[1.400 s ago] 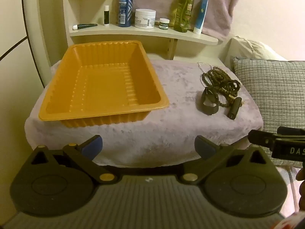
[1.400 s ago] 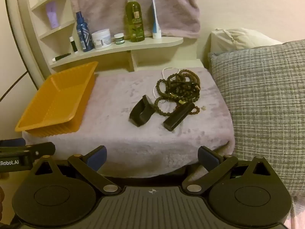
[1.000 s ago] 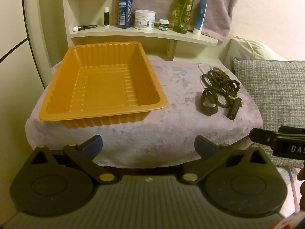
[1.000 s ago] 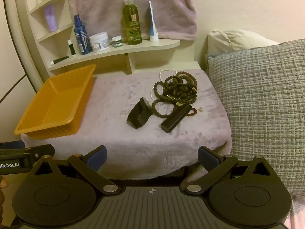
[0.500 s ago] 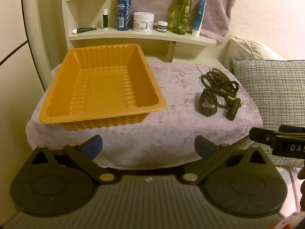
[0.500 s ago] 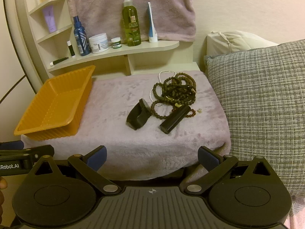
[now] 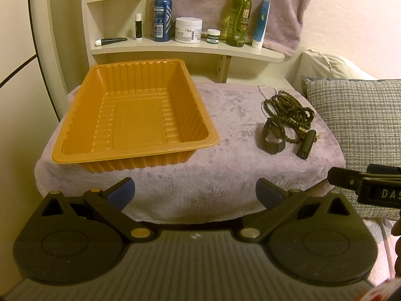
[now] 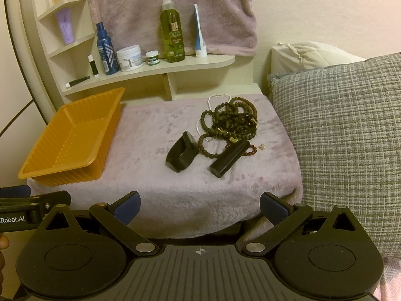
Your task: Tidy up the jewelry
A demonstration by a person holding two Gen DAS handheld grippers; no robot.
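While both tools hang short of the near edge of the fleece-covered stand (image 8: 160,185), neither carries anything: left gripper (image 7: 195,193) spread wide, right gripper (image 8: 199,207) spread wide too, blue fingertips (image 8: 126,207) well apart. Orange tray (image 7: 135,115) sits on the stand's left side, its front rim near the front edge, nothing visible inside. Right side: black cuff bracelet (image 8: 181,155) on the fleece, black cylinder (image 8: 229,161) just beside it, nearer the right edge. Behind those, a tangle of dark beaded strands (image 8: 231,123) touching the cylinder, with a thin white bead strand (image 8: 218,97) poking out toward the back edge. Grey checked pillow (image 8: 345,138) butts against the right edge. Farther back, shelf (image 8: 155,71) with bottles and jars.
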